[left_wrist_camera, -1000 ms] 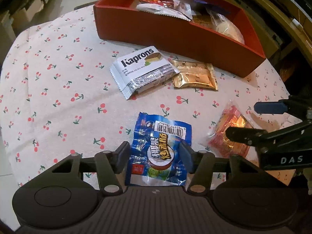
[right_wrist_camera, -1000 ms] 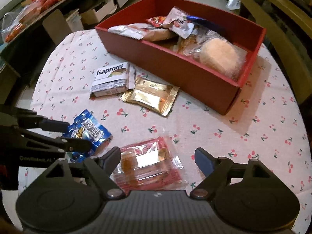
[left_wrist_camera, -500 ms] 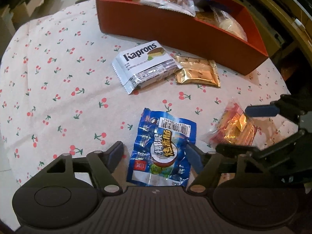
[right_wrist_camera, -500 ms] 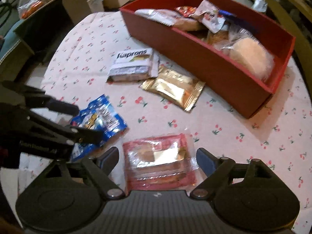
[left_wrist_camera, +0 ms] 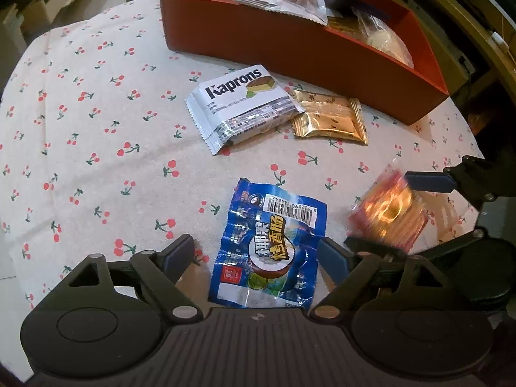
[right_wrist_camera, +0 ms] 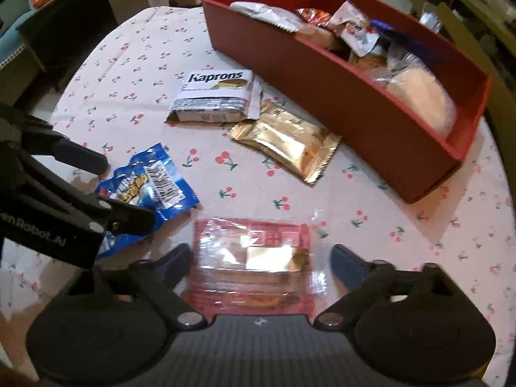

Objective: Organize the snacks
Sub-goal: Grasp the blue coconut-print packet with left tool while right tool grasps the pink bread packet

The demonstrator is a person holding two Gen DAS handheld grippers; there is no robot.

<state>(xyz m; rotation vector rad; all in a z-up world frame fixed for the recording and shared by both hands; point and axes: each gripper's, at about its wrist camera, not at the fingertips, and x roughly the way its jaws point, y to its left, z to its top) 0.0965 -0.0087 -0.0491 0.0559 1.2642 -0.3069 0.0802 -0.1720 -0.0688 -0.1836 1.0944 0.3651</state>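
Blue snack pkt [left_wrist_camera: 271,251] lies flat on cherry-print cloth [left_wrist_camera: 96,122] btwn just-widened fingers of L gripper [left_wrist_camera: 258,251], untouched, while red pkt [right_wrist_camera: 251,264] sits btwn R gripper [right_wrist_camera: 261,258] fingers, just narrowing, w/ gaps both sides.

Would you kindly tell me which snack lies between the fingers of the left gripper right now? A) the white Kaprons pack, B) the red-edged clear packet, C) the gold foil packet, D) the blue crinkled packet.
D: the blue packet lies flat on the tablecloth between the spread fingers of the left gripper, which do not touch it.
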